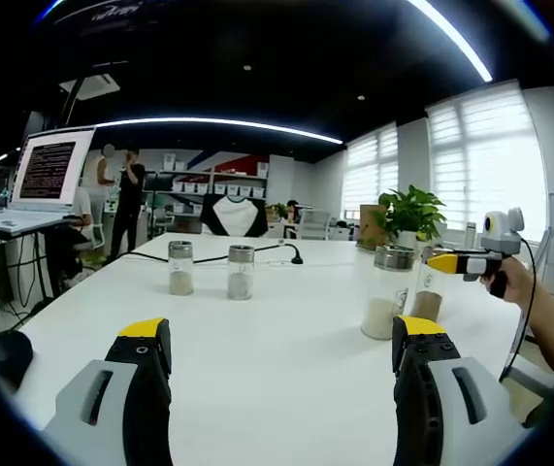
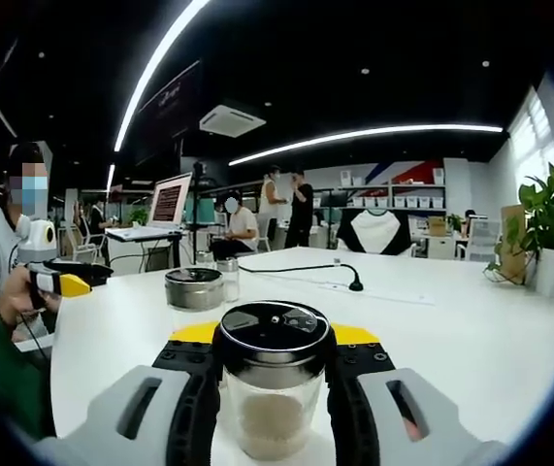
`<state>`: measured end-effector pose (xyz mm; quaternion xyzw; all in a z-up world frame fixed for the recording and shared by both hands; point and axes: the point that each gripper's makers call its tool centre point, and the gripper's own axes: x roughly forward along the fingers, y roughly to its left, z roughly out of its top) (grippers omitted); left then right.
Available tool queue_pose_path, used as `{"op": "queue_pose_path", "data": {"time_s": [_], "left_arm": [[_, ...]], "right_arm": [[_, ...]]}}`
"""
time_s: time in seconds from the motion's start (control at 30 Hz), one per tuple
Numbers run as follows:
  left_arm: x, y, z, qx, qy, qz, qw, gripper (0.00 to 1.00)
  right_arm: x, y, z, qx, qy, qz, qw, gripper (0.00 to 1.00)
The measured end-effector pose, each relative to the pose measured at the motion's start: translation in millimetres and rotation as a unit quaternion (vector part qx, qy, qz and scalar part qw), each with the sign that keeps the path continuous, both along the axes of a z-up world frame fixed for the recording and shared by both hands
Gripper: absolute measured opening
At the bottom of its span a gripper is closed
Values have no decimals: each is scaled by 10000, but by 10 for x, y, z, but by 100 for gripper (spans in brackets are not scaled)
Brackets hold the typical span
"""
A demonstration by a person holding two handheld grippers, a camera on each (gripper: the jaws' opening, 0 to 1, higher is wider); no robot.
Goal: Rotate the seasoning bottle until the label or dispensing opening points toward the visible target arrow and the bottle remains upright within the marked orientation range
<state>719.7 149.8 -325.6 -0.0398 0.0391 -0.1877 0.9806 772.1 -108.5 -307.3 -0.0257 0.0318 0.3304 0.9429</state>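
Note:
A seasoning bottle [image 2: 273, 403] with a black lid and brownish powder stands upright on the white table [image 2: 471, 340]. My right gripper [image 2: 275, 335] is shut on it, its jaws pressing both sides. In the left gripper view the same bottle [image 1: 427, 301] stands at the right, with the right gripper [image 1: 456, 262] at its top, held by a hand [image 1: 521, 282]. My left gripper [image 1: 281, 335] hovers open over bare table [image 1: 277, 388], nothing between its jaws. It appears as the left gripper [image 2: 63, 280] at the left of the right gripper view.
A larger metal-lidded jar [image 1: 389, 291] of white powder stands just left of the held bottle. Two small shakers [image 1: 180, 268] [image 1: 241, 272] stand farther back. A black cable [image 2: 301, 269] crosses the far table. A laptop [image 1: 48, 175], a plant [image 1: 410, 212] and people stand beyond.

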Motion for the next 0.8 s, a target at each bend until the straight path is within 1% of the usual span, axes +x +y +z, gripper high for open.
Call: {"op": "queue_pose_path", "data": {"time_s": [0.13,0.43,0.8], "left_arm": [[-20,-38,0,-3,-1,-24,10000,100],[-20,-13,2,-29,-4,-7,10000,100],[-23,-21,-5,-28,15,-13,10000,100]], "right_arm": [[3,1,0,12,-7,-94,10000,40],[9,3,-4,-10,-5,-341,9994,40],[50,-10,-8,-17,-34,-860,9963,40]]}}
